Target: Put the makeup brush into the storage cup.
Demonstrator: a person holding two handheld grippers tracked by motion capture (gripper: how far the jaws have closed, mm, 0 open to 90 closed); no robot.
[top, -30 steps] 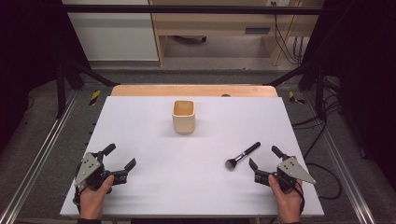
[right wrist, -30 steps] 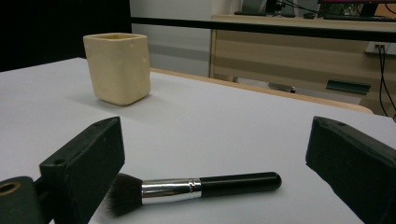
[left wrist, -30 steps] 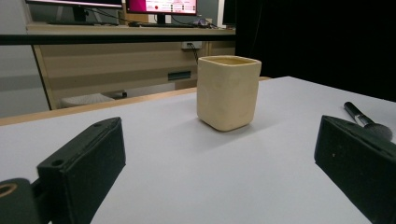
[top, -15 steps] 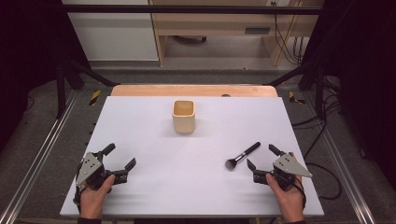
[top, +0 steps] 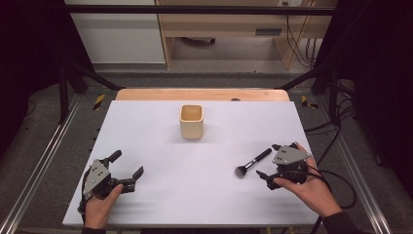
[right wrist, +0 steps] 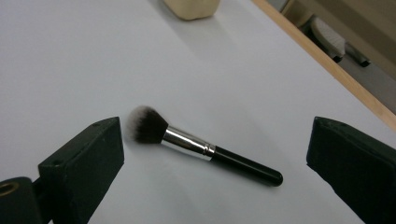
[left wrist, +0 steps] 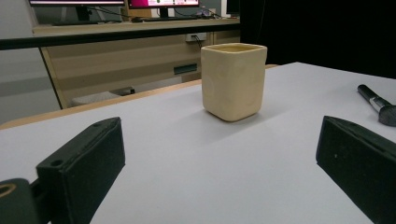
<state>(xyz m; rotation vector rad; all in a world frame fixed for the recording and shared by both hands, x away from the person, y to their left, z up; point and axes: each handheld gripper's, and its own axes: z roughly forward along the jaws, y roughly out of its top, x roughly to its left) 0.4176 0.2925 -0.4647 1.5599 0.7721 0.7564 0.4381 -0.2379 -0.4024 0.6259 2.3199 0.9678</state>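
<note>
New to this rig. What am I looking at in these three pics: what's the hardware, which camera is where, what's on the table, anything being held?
There is no robot arm here. A person sits at a white table and holds a hand-operated two-jaw gripper in each hand: the left gripper and the right gripper.

The high view comes from a fixed camera above the person, looking forward and down. The other two pictures come from cameras mounted on the grippers themselves, looking out between each one's black jaws.

Two things lie on the table: a cream square-sided cup, standing upright near the middle, and a black-handled makeup brush, lying flat.

Nothing is held. Both grippers are open. The right gripper view shows the brush lying ahead, between its spread jaws, not gripped. The left gripper faces the cup from a distance.
</note>
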